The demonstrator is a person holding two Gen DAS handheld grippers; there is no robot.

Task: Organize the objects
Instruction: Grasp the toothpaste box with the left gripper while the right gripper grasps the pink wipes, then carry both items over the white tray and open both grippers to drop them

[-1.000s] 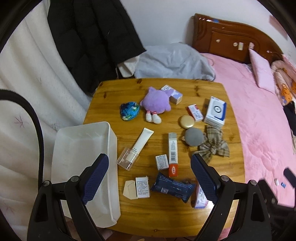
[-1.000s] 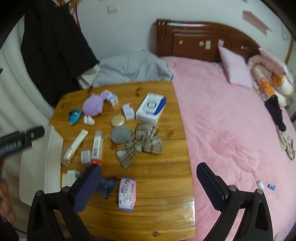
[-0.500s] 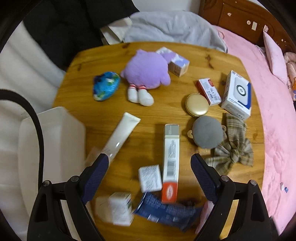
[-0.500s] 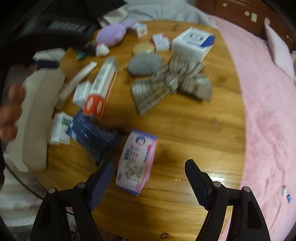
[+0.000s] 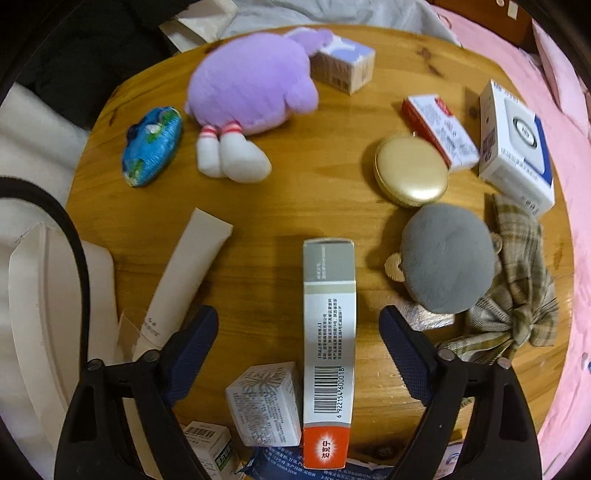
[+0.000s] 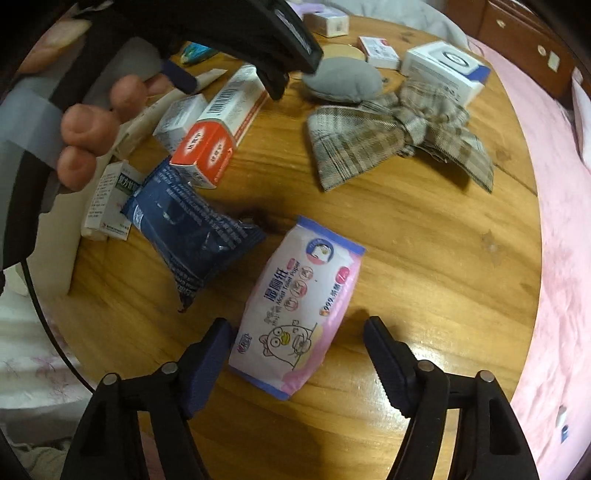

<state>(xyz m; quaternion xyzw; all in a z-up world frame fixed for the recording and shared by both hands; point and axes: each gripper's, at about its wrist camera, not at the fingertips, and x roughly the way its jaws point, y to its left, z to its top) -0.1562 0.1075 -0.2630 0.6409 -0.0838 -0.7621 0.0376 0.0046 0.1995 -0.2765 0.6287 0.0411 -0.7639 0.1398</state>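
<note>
My left gripper (image 5: 299, 332) is open and straddles a long grey-and-orange box (image 5: 328, 343) lying on the wooden table (image 5: 280, 206). The box also shows in the right wrist view (image 6: 225, 122). My right gripper (image 6: 297, 345) is open around the near end of a pink wet-wipes pack (image 6: 299, 306). A dark blue packet (image 6: 192, 225) lies just left of the pack. The left gripper's body (image 6: 236, 29) hangs over the long box in the right wrist view.
A purple plush (image 5: 251, 96), blue pouch (image 5: 151, 147), gold compact (image 5: 412, 171), grey puff (image 5: 448, 264), plaid bow (image 6: 399, 125), cream tube (image 5: 188, 273), and several small boxes (image 5: 266, 402) lie around. A white bin (image 5: 48, 314) sits at the table's left; the pink bed (image 6: 561, 236) is on the right.
Both grippers have dropped close to the table. The left one closed in over the long box, the right one over the wet-wipes pack. Both stayed open.
</note>
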